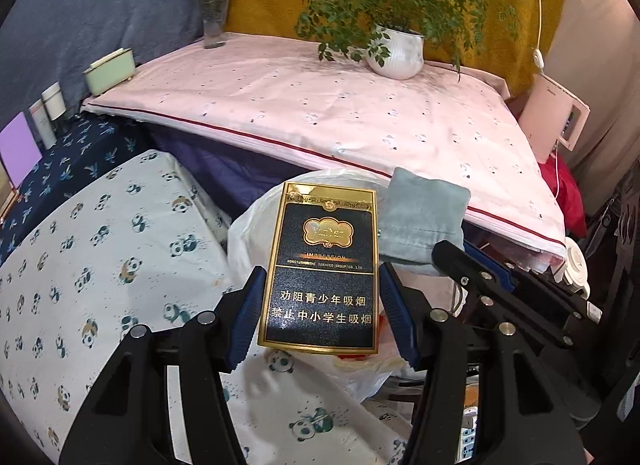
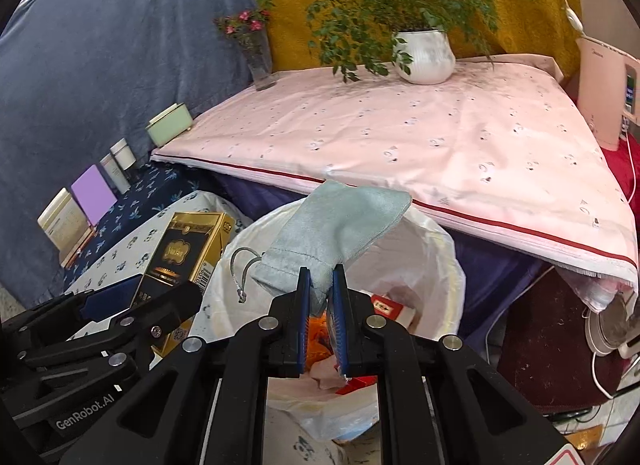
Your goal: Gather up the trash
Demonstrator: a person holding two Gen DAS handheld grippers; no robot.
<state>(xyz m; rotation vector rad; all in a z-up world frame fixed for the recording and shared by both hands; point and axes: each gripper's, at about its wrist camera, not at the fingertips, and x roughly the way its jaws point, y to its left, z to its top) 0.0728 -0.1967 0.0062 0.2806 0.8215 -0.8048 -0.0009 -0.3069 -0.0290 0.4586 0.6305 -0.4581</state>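
Observation:
My left gripper (image 1: 320,305) is shut on a black and gold cigarette box (image 1: 322,265), held upright between its blue pads. The box hangs over the near rim of a trash bin lined with a white plastic bag (image 1: 256,233). My right gripper (image 2: 320,289) is shut on a pale blue-grey drawstring pouch (image 2: 340,221), which stands up from the jaws above the open white bag (image 2: 424,265). Red packets and other trash (image 2: 386,307) lie inside the bag. From the right wrist view the cigarette box (image 2: 188,253) and the left gripper (image 2: 120,305) show at the left.
A pink-covered table (image 2: 440,137) stands behind the bin with a potted plant (image 2: 424,57) and a flower vase (image 2: 260,61). A panda-print surface (image 1: 92,265) lies at the left. A green box (image 2: 168,129), bottles and cards line the blue wall cloth. Cables and appliances crowd the right.

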